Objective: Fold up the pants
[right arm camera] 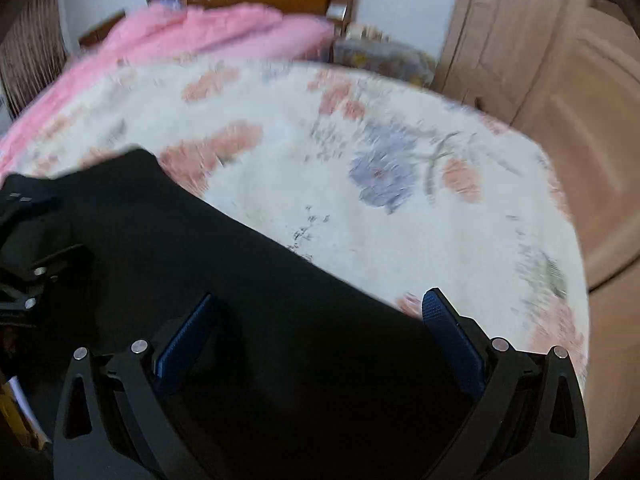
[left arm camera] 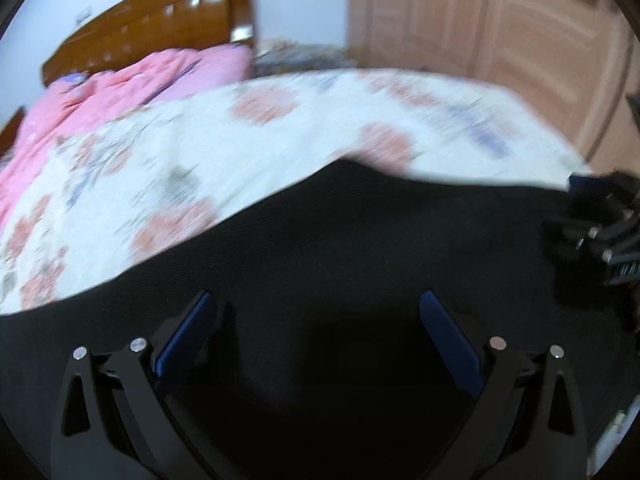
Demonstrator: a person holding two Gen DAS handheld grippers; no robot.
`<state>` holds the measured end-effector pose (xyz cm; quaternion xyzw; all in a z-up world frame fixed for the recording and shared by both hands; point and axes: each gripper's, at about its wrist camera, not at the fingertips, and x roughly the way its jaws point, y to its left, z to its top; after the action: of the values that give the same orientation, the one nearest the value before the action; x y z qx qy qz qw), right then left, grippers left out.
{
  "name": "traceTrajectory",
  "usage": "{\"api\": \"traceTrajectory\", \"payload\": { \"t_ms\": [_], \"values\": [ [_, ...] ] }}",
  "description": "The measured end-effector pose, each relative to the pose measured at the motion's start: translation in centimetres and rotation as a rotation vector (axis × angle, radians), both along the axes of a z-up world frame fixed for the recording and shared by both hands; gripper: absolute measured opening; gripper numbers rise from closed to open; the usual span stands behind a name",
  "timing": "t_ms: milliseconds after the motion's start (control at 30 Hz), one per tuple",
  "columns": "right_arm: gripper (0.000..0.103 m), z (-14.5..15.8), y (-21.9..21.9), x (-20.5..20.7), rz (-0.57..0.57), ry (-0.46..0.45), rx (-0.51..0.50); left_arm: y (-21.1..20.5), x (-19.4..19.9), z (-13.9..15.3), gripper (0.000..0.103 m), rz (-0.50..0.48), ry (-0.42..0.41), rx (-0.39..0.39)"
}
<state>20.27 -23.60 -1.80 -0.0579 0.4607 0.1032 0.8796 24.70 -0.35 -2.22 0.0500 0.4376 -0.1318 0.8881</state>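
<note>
Both grippers, left gripper (left arm camera: 316,308) and right gripper (right arm camera: 320,308), hover over the black pants (left arm camera: 340,248) spread on the floral bedspread (left arm camera: 200,140), jaws apart, seemingly ready to grasp cloth for folding.

The pants (left arm camera: 360,248) are black, of a fine ribbed cloth, and they lie spread out flat on the bed. In my left view they fill the whole near part, and their far edge runs slanted from low on the left to higher on the right. In my right view the pants (right arm camera: 224,264) cover the near left part, with an edge going down to the right. Blur hides the seams.
</note>
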Motion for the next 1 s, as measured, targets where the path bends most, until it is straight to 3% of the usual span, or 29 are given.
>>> {"api": "traceTrajectory", "payload": {
  "t_ms": [100, 167, 267, 467, 667, 733, 867, 1000],
  "values": [
    [0.098, 0.9, -1.6, -2.6, 0.02, 0.009, 0.115, -3.0, 1.1, 0.0, 0.101, -0.125, 0.042, -0.059],
    [0.098, 0.0, -1.5, -3.5, 0.052, 0.047, 0.073, -5.1, 2.6, -1.1, 0.101, -0.182, 0.088, -0.064],
    [0.098, -1.8, -2.7, -3.5, 0.083, 0.077, 0.044, -6.7, 4.2, -2.0, 0.102, -0.207, 0.033, 0.033],
    [0.098, -2.7, -4.0, -3.0, 0.089, 0.046, 0.076, -7.0, 5.0, -2.4, 0.102, -0.21, -0.016, 0.049],
    [0.097, -2.4, -3.4, -3.8, 0.095, 0.022, 0.028, -6.8, 5.1, -2.2, 0.102, -0.213, -0.014, 0.042],
    [0.098, -1.5, -2.8, -4.9, 0.061, 0.006, -0.036, -6.7, 4.2, -1.5, 0.101, -0.179, 0.012, 0.069],
    [0.098, 0.8, -1.2, -9.5, 0.095, -0.072, -0.04, -4.2, -1.3, 2.2, 0.101, -0.151, -0.074, 0.029],
    [0.098, -0.6, 0.3, -12.8, 0.123, -0.056, 0.008, -1.4, -6.1, 0.9, 0.101, -0.105, -0.007, 0.033]
  ]
}}
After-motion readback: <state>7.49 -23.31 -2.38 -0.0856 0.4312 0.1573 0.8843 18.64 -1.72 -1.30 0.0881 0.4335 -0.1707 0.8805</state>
